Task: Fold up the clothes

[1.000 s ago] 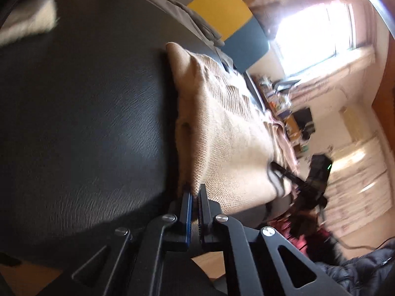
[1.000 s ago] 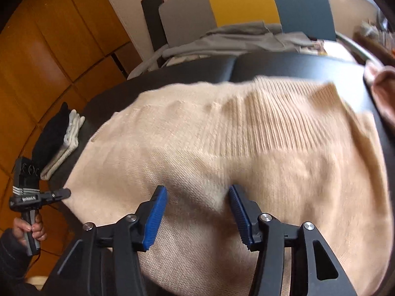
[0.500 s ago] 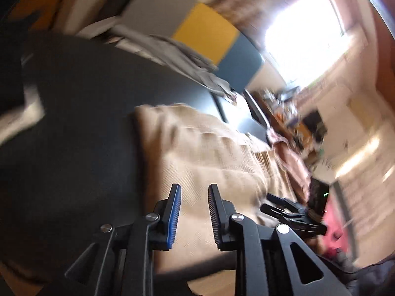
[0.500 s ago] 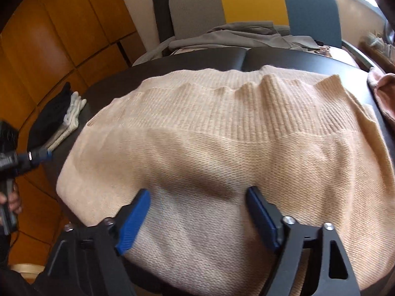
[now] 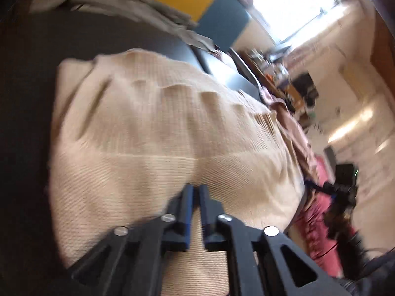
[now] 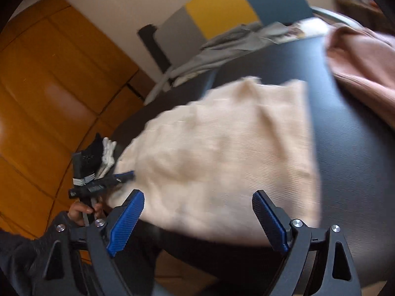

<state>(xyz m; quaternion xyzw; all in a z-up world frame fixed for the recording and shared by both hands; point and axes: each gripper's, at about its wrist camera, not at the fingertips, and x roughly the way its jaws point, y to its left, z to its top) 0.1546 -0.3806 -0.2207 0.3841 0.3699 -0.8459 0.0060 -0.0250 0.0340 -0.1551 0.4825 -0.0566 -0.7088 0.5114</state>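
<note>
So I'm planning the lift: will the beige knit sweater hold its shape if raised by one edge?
Probably not. The beige knit sweater already lies in soft ridges, so it looks floppy and should drape. Its ribbed knit looks grippy for the left claw. On the smooth dark table it may slide easily.

One beige sweater (image 6: 222, 153). One pink garment (image 6: 365, 66). One grey garment (image 6: 222, 49). One folded stack (image 6: 102, 154), black and white. Two grippers: left (image 5: 195, 192), right (image 6: 197, 209). One table (image 6: 358, 172).
</note>
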